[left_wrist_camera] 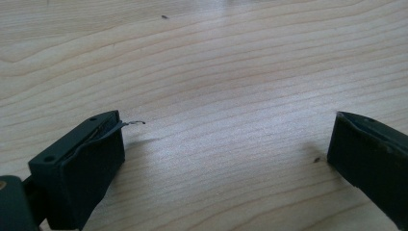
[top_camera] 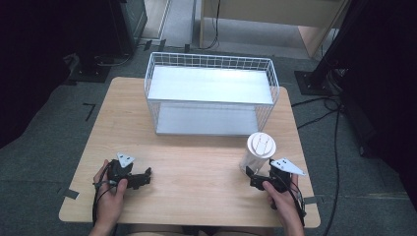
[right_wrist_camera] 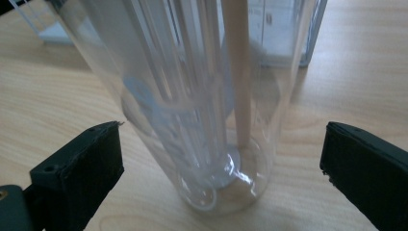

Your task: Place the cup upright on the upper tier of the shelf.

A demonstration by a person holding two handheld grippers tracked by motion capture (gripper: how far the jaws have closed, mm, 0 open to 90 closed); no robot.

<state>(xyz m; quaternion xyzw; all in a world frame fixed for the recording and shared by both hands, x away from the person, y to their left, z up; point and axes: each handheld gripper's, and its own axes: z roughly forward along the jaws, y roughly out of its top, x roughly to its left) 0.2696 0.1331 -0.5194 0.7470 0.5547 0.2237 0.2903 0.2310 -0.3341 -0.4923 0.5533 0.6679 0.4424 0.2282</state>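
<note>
While the right gripper [top_camera: 250, 173] was held low at the near right of the wooden table [top_camera: 196, 172], its jaws were spread wide on either side of the base of a clear plastic tumbler [top_camera: 257, 152], with no contact seen. In the right gripper view the tumbler [right_wrist_camera: 202, 110] was seen upright between the parted jaws, a straw-like rod visible inside it. A white lid [top_camera: 261, 144] was fitted on top. Just behind the tumbler, a white wire basket [top_camera: 211, 93] was placed at the table's far middle. The left gripper [top_camera: 146, 175] was rested at the near left, jaws likewise apart over bare wood, nothing between them.
</note>
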